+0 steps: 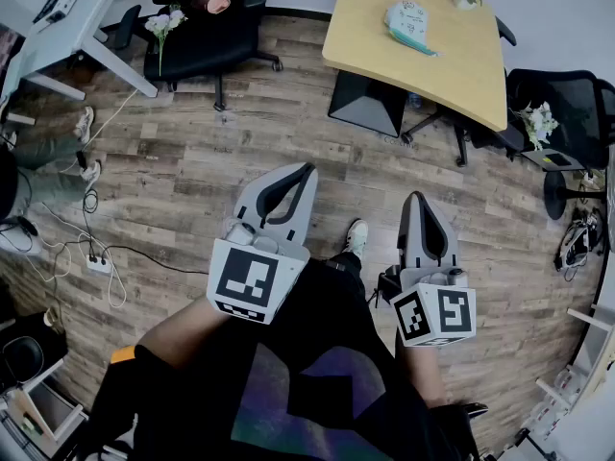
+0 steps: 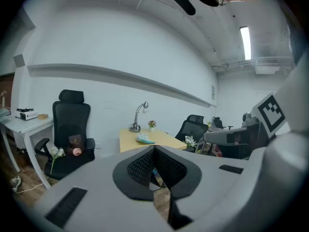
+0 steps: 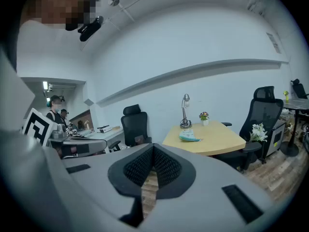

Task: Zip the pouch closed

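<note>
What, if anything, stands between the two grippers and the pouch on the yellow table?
Nothing visible does: only wooden floor lies between the left gripper, the right gripper, both shut and empty, and the table where the pouch lies uncovered.

A ceiling strip light [image 2: 245, 42] glares; fisheye edges bend, corners go dark.

The floor [image 1: 192, 171] is wood-look plank. A yellow table [image 1: 461, 65] stands against a white wall [image 3: 203, 52] and carries a desk lamp [image 3: 185, 111] (at its far edge). Black office chairs [image 1: 207, 27] surround it. A white desk [image 1: 82, 3] stands apart. A ceiling light strip [image 2: 245, 42] is lit.
</note>
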`<state>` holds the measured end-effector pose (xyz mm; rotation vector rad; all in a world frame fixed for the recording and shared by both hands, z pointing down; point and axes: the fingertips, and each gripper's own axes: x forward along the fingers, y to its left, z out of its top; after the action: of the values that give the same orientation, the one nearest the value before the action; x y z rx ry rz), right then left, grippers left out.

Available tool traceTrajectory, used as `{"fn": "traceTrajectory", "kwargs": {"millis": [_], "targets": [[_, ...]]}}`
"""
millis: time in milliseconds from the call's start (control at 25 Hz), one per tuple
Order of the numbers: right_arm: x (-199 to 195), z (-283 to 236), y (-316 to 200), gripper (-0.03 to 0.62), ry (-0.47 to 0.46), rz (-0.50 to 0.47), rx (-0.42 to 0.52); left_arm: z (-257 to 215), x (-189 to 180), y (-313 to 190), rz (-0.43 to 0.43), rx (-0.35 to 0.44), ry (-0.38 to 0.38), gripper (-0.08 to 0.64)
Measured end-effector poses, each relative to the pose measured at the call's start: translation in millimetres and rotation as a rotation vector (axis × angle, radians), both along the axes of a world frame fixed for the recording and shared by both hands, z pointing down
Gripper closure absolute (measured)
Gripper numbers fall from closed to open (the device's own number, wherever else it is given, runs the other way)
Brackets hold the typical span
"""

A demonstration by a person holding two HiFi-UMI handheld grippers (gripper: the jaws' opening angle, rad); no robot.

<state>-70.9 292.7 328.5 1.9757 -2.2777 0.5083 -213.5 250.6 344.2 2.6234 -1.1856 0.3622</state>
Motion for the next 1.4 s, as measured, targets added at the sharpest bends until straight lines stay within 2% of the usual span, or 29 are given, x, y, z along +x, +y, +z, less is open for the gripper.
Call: {"fn": "traceTrajectory", "kwargs": {"millis": [240, 400, 640, 880, 1200, 1400], "targets": [[2.2, -2.4, 1.8, 0.578, -0.022, -0.005, 0.008, -2.5, 4.0, 0.9, 0.006, 0.017, 0.003, 0.554], [1.6, -6.1, 3.7, 0.577, -0.018, -0.018, 0.011, -2.4, 7.8, 2.3, 0.006, 0.002, 0.021, 0.554], [22.4, -13.3, 3.9, 0.577, -0.001, 0.033, 0.01, -5.6, 21.4, -1.1, 0.02, 0.018, 0.059, 0.554], [34.5, -17.5, -1.6, 0.577, 0.011, 0.044, 0.007, -0.4, 28.3, -5.8, 0.013, -0.021, 0.081, 0.554], [65.3, -25.8, -20.3, 0.577, -0.003, 0.015, 0.042, -12.7, 60.2, -16.2, 0.013, 0.017, 0.068, 0.554], [91.5, -31.0, -34.5, 0.577, -0.008, -0.01, 0.072, -25.3, 90.5, -26.7, 0.019, 0.08, 0.049, 0.552]]}}
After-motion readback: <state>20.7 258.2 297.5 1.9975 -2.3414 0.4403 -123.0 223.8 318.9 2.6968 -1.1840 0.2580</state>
